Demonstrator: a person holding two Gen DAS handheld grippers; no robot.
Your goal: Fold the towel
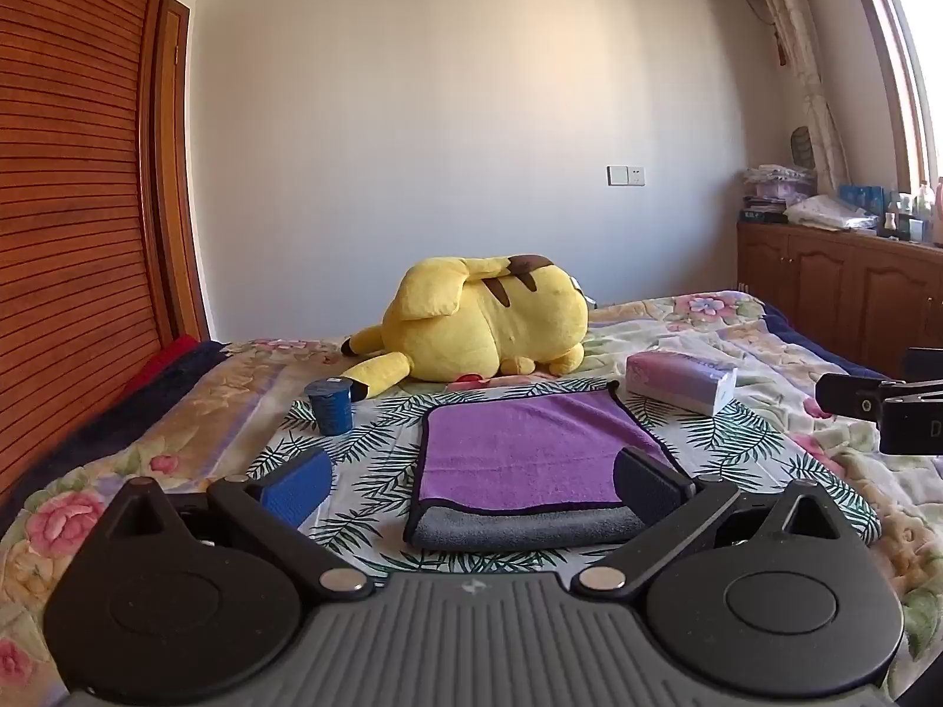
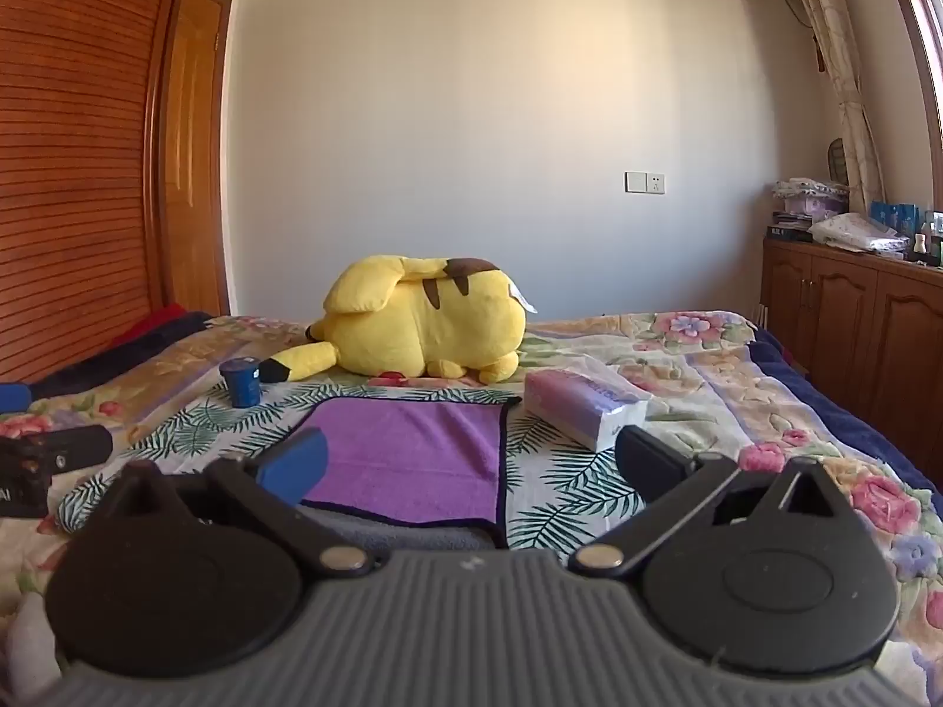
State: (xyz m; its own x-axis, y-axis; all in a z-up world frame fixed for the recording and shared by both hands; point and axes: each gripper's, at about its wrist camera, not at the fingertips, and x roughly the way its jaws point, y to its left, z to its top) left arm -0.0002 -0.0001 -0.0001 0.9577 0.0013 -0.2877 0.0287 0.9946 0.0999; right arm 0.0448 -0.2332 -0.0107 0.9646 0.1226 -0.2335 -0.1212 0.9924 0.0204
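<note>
We see both grippers, left [image 1: 471, 483] & right [image 2: 471, 465], jaws wide apart, holding nothing. Purple towel [image 1: 530, 453] lies folded on leaf-print bedspread [image 1: 377, 459], between blue cup [image 1: 331, 406] (contents hidden) & tissue pack [image 1: 683, 380].

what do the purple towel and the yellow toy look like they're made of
The purple towel looks like soft microfibre or terry: matte, fuzzy nap, dark stitched edging, grey underside showing at the near fold. The yellow toy looks like stuffed plush fabric: short velvety pile, rounded padded shape, brown stripes. Exact fibres cannot be told.
</note>
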